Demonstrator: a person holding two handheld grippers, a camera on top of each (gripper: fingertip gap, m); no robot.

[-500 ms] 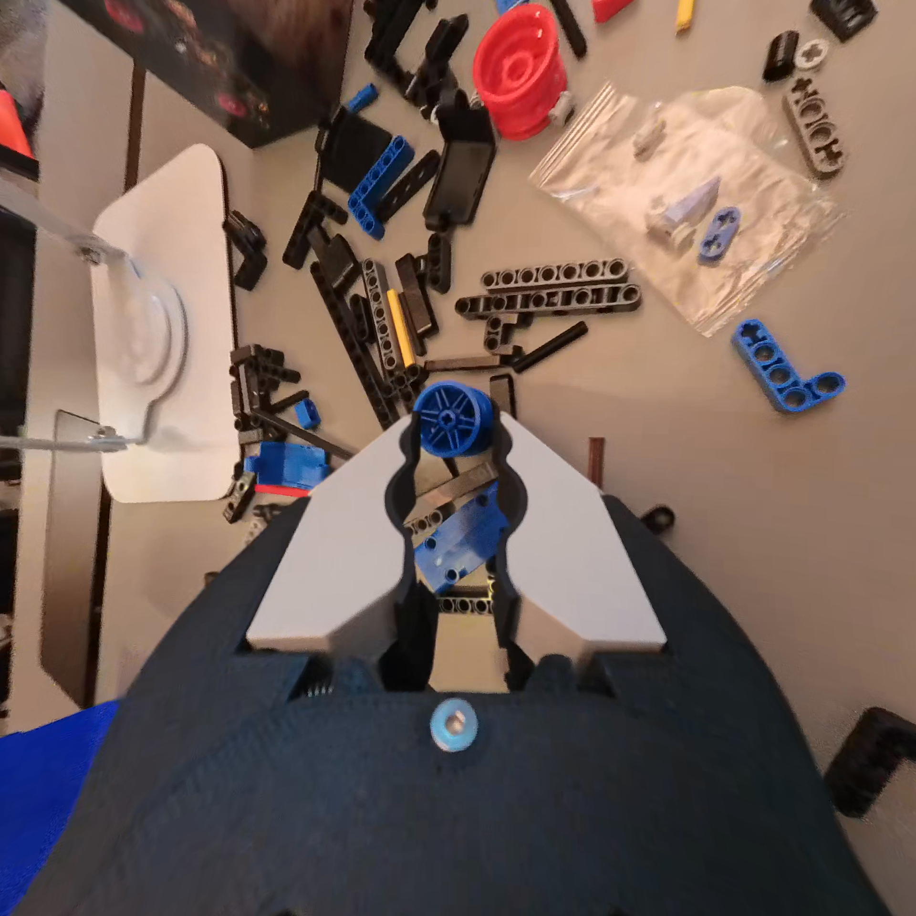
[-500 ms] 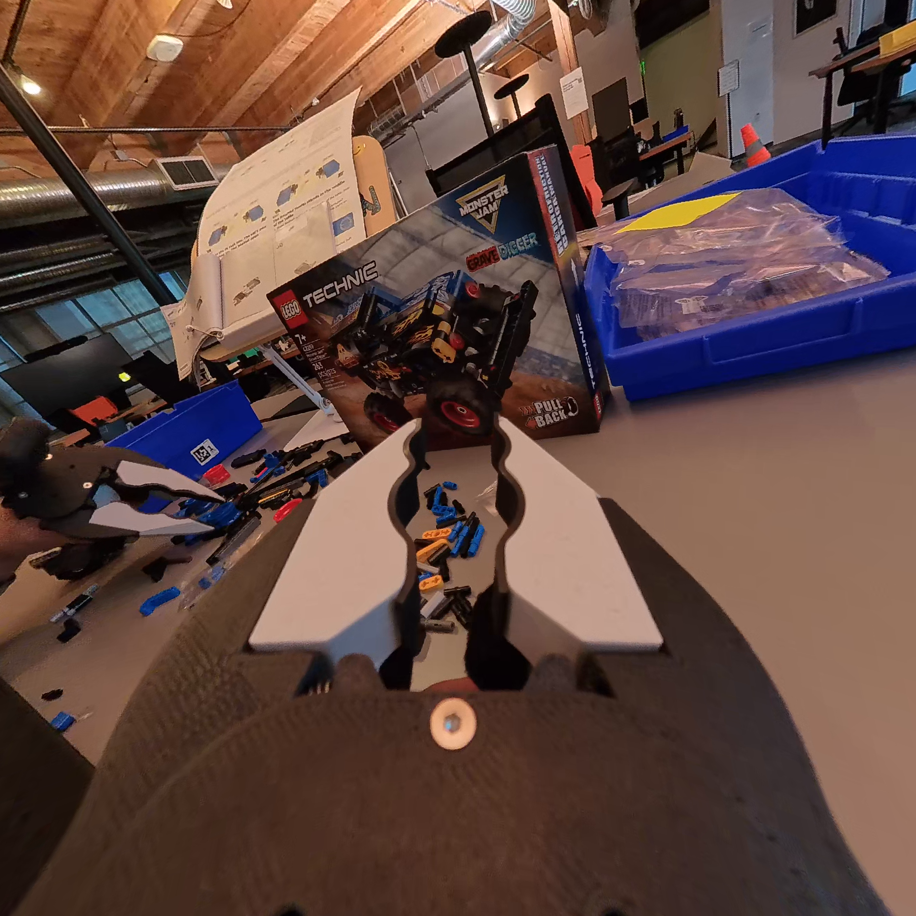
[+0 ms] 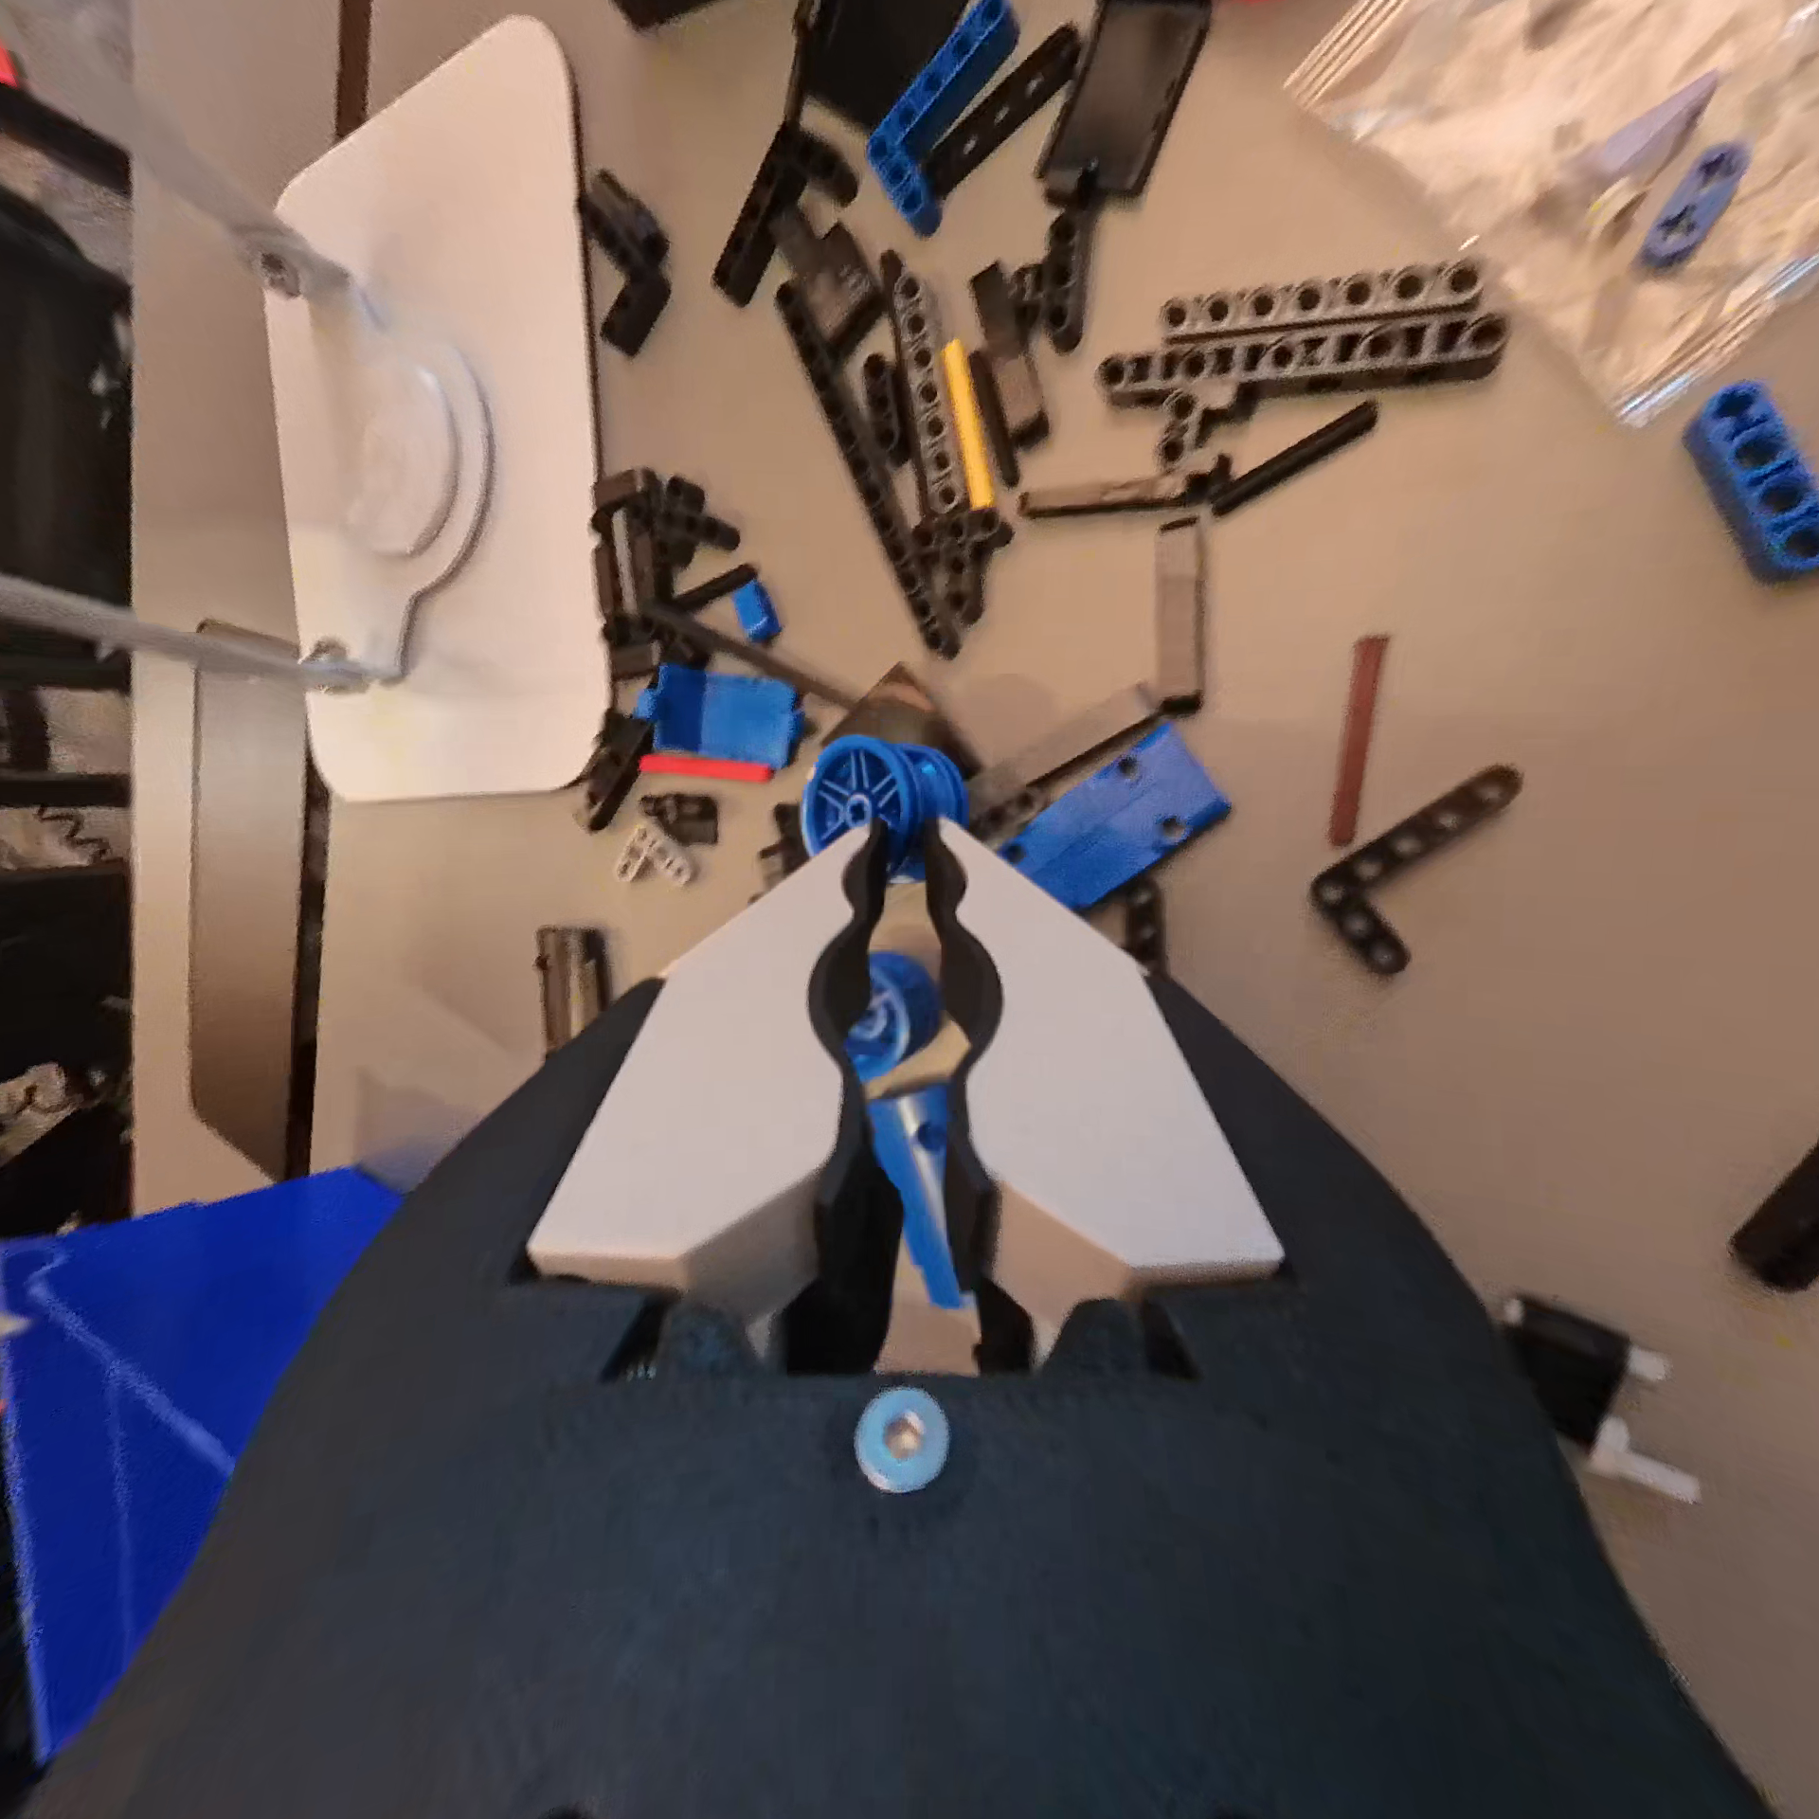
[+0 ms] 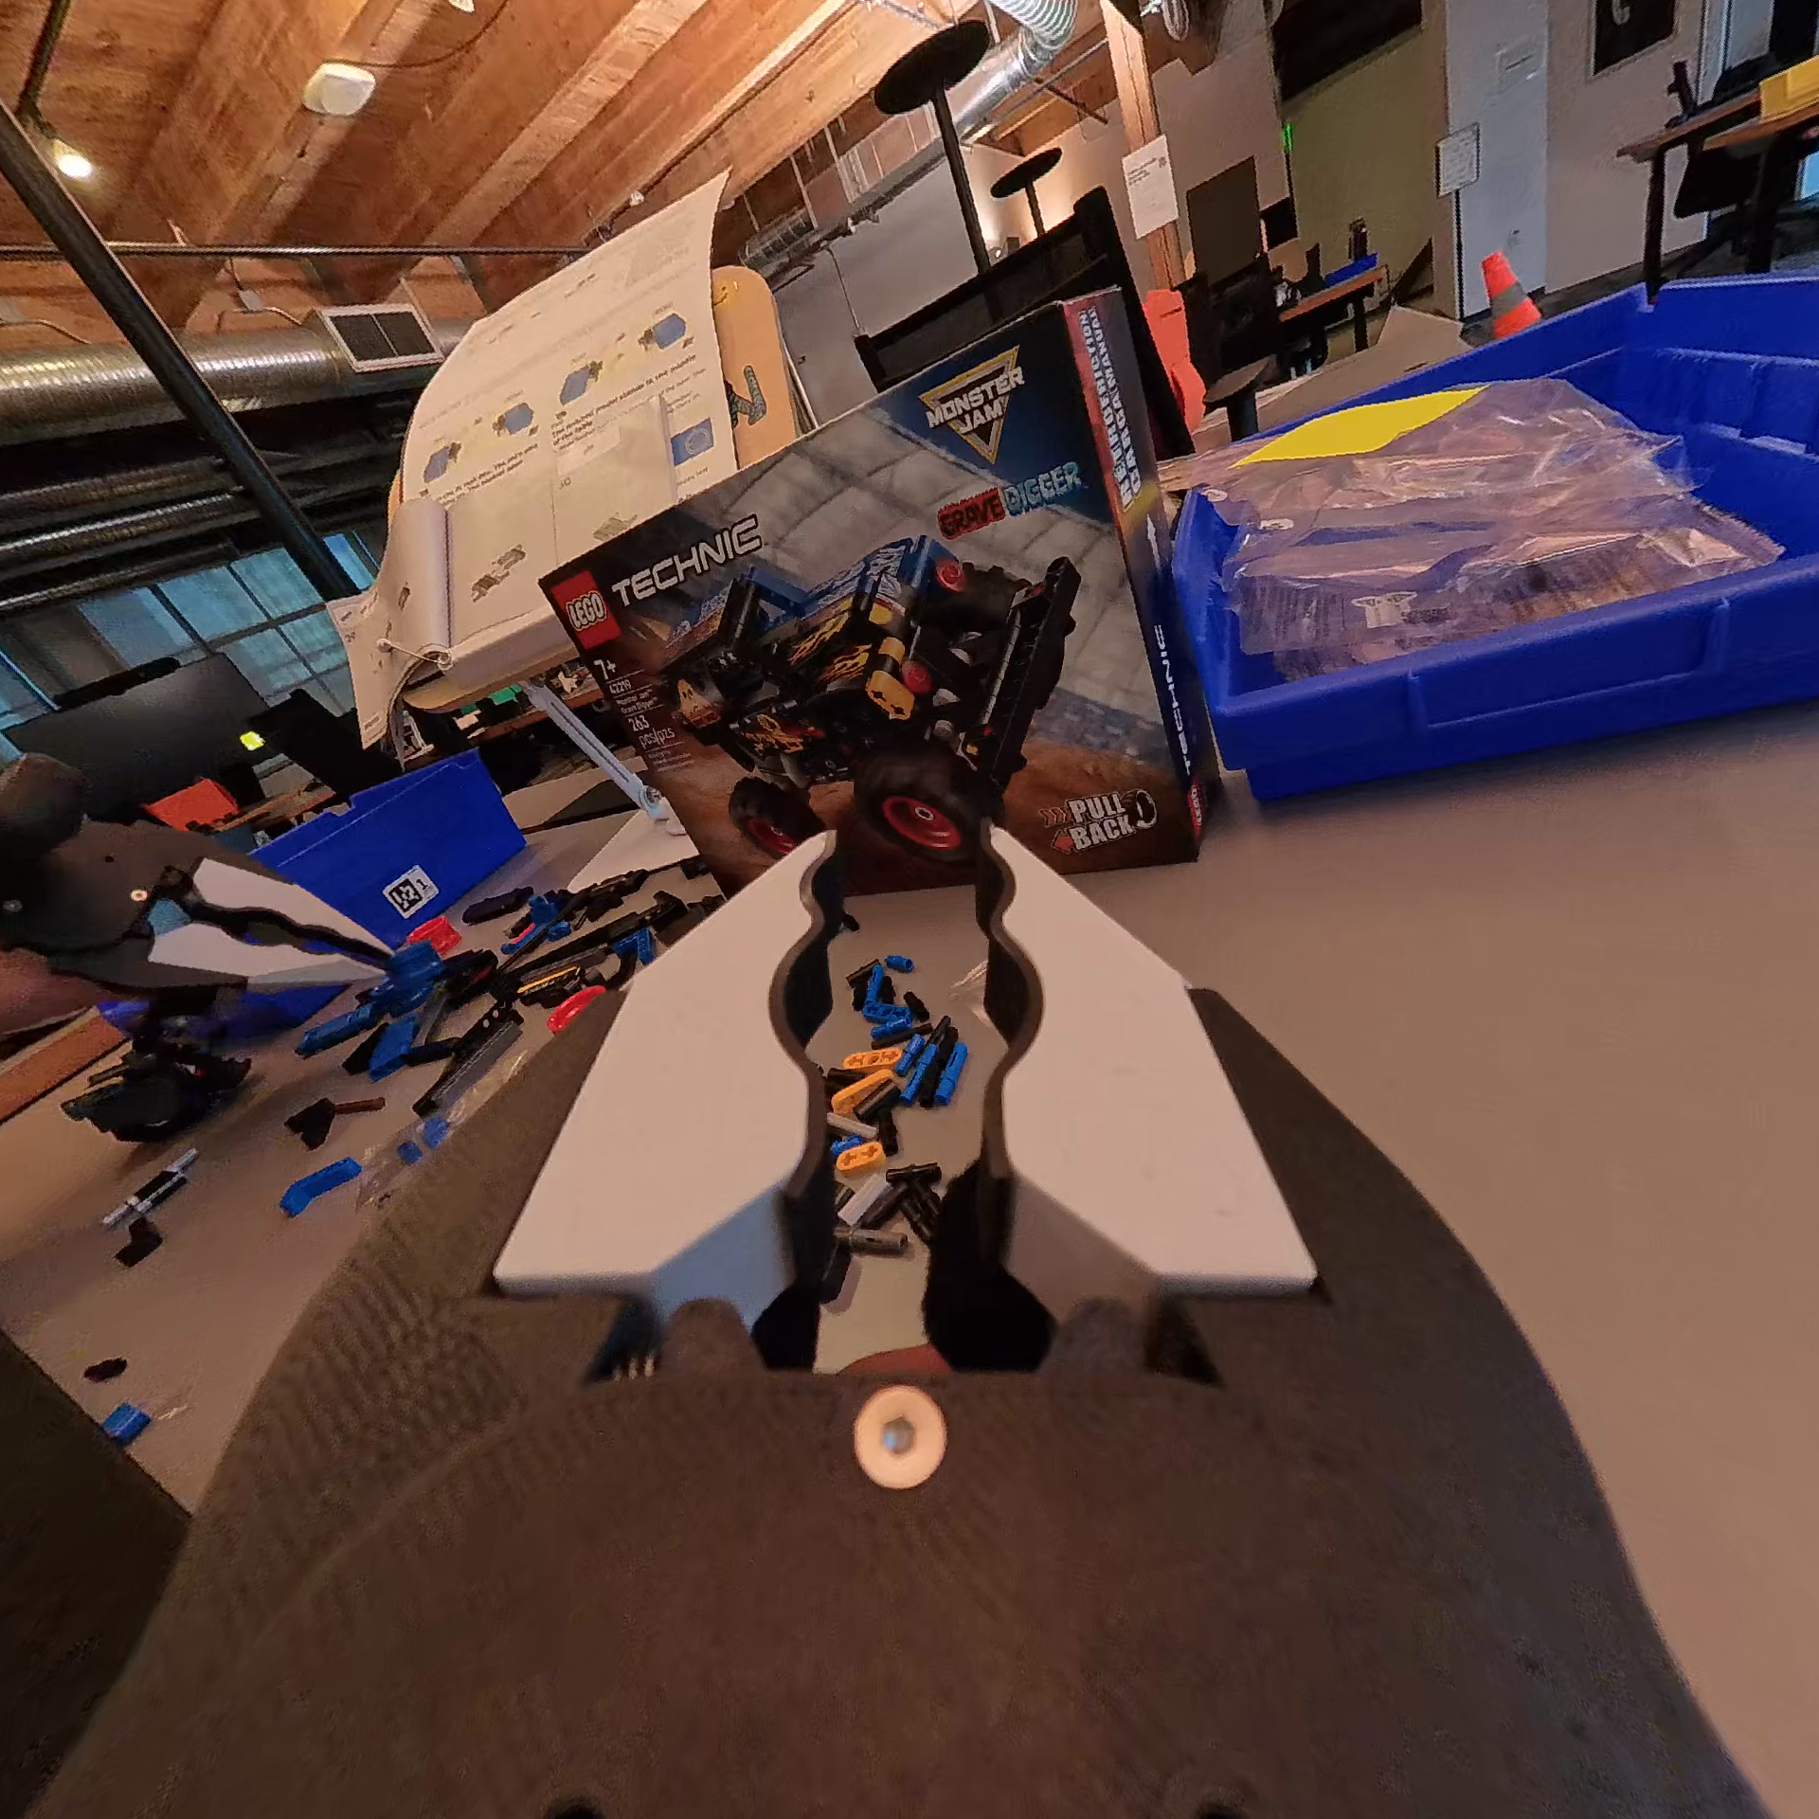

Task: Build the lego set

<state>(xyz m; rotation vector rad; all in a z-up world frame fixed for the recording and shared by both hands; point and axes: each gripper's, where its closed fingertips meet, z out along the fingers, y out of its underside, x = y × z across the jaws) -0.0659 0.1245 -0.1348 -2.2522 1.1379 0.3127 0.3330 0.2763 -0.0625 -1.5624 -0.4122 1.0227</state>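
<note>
My left gripper (image 3: 901, 851) points down at the table (image 3: 1476, 1034), its tips clamped on a blue wheel (image 3: 876, 802) held above the loose parts. Under the wheel lie a blue panel (image 3: 1117, 827) and black beams (image 3: 1299, 344), spread from the table's middle toward its far edge; a white stand base (image 3: 443, 413) sits at the left edge. My right gripper (image 4: 906, 846) hangs low over the table with its jaws apart and nothing between them. Past its tips, small blue and orange pins (image 4: 901, 1063) lie scattered before the set's box (image 4: 886, 630), which stands upright; a blue bin (image 4: 1536, 679) of bags sits beside the box.
</note>
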